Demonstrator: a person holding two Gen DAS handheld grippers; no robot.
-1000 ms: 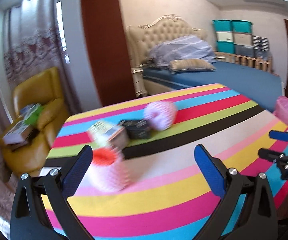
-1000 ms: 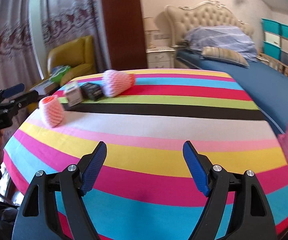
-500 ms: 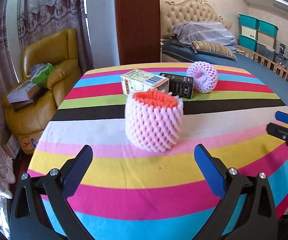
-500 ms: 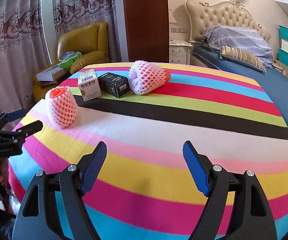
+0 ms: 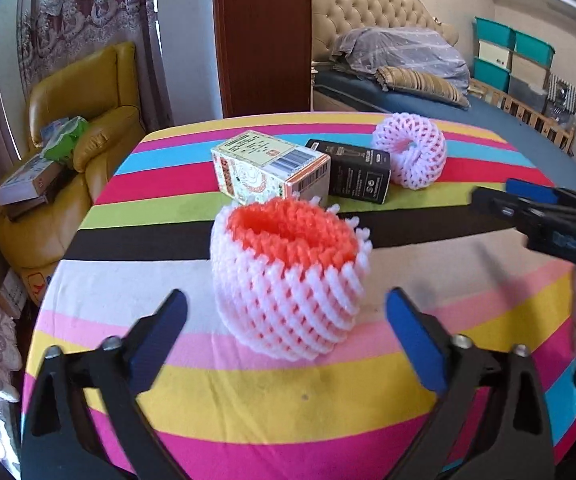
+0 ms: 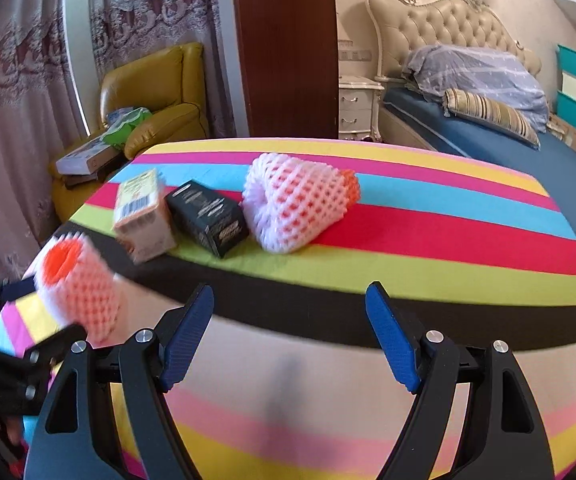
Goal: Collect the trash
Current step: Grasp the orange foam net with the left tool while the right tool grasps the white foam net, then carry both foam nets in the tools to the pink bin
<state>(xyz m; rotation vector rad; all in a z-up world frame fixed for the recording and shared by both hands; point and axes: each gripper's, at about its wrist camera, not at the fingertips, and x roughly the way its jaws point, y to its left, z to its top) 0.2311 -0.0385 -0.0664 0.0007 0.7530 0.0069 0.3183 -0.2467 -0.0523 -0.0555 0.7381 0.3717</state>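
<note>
A white foam fruit net with an orange lining (image 5: pixel 288 280) stands upright on the striped tablecloth (image 5: pixel 248 412). My left gripper (image 5: pixel 287 308) straddles its near side; the jaws are closing and the pads are still clear of it. Behind it lie a white and orange carton (image 5: pixel 268 166), a black box (image 5: pixel 358 176) and a second foam net (image 5: pixel 410 156) on its side. My right gripper (image 6: pixel 290 296) hovers open over the black stripe with nothing between its fingers, the second foam net (image 6: pixel 296 204) and black box (image 6: pixel 208 216) ahead of it.
The right gripper's fingers (image 5: pixel 528 204) reach in from the right of the left wrist view. A yellow armchair (image 5: pixel 88 120) with books stands left of the table, a brown pillar (image 6: pixel 284 48) behind it, and a bed (image 6: pixel 488 132) and a nightstand (image 6: pixel 358 108) further back.
My left gripper has come down and closer to the upright foam net, and its jaws have narrowed around it. My right gripper has slid across the table towards the boxes and the second net.
</note>
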